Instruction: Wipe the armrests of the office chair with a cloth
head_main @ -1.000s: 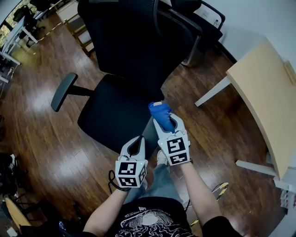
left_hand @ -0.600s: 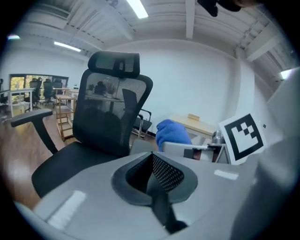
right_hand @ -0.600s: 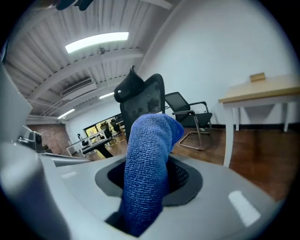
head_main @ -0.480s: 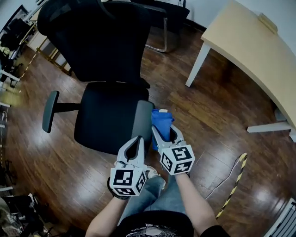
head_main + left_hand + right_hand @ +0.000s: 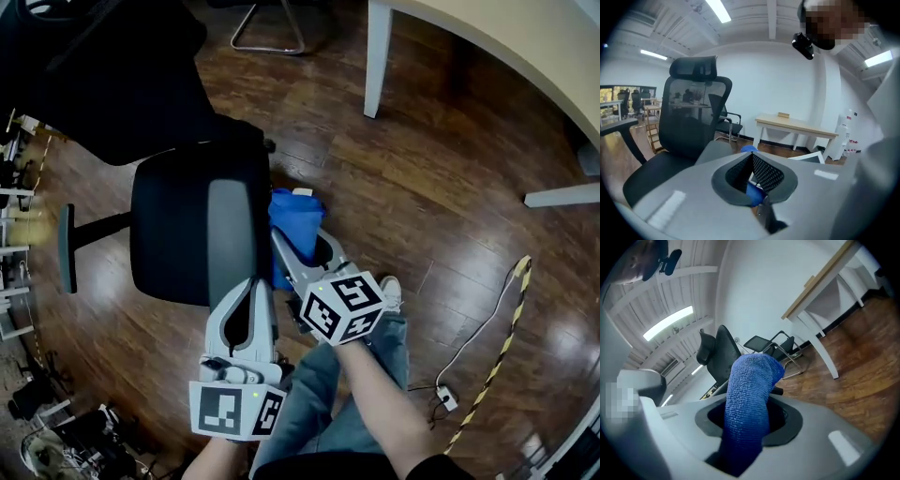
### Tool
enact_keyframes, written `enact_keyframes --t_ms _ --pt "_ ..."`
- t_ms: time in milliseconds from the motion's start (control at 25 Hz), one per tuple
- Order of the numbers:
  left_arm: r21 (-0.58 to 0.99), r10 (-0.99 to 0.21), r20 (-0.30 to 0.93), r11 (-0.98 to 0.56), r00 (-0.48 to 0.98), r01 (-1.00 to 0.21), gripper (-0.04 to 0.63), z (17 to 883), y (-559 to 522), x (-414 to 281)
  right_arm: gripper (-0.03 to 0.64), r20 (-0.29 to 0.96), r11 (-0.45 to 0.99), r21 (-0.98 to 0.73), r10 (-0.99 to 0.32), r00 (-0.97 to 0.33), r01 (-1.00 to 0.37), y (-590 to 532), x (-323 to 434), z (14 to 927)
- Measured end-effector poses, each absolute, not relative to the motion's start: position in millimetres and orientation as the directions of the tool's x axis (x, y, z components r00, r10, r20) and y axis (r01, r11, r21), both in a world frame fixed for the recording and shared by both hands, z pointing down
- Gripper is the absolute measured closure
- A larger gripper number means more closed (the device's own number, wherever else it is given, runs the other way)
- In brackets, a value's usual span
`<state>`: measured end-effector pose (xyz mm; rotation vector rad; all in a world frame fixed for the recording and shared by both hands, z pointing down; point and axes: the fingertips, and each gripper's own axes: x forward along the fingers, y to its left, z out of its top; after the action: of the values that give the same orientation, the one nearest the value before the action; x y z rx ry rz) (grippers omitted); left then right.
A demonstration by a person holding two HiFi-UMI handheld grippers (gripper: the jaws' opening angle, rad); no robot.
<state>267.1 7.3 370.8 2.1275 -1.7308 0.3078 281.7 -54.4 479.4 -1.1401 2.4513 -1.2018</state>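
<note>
The right gripper (image 5: 302, 246) has its fingers clenched on the blue cloth (image 5: 292, 217), which is just beside the right edge of the chair's near armrest (image 5: 230, 234). The left gripper (image 5: 251, 286) has its fingers pressed together on nothing. The bunched cloth could skim the armrest's side and miss its top (it looks off to one side). Half a second ago the cloth sat likewise, but the left gripper has since dropped back.

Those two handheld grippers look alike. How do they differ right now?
The right gripper is shut on a blue cloth; the left gripper is shut on nothing. The right gripper reaches farther forward, beside the grey armrest; the left gripper is nearer the person. Both are pale grey and alike in shape.
</note>
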Motion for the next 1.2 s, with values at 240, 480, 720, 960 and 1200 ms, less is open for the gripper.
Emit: enact_keyframes --t_ms 240,480,720,960,1200 --pt "0.138 -0.881 0.423 -0.169 0.212 -0.976 0.591 387 10 298 0.469 0.085 0.435 -0.779 -0.641 -0.763 -0.452 -62 256 495" --pt "0.083 -0.866 0.472 -0.142 0.164 -0.986 0.591 416 6 301 0.469 0.082 0.450 -0.792 -0.592 -0.802 -0.413 -64 242 518" --pt "0.048 -0.853 0.504 -0.131 0.137 -0.990 0.591 447 -7 307 0.469 0.054 0.473 -0.793 -0.573 -0.818 -0.384 -73 243 541" --pt "-0.004 -0.846 0.524 -0.119 0.100 -0.993 0.591 471 -24 308 0.469 0.086 0.450 -0.794 -0.583 -0.808 -0.409 -83 255 572" --pt "-0.036 -0.816 0.575 -0.097 0.059 -0.995 0.591 505 -38 304 0.469 0.169 0.421 -0.787 -0.556 -0.814 -0.451 -87 255 617"
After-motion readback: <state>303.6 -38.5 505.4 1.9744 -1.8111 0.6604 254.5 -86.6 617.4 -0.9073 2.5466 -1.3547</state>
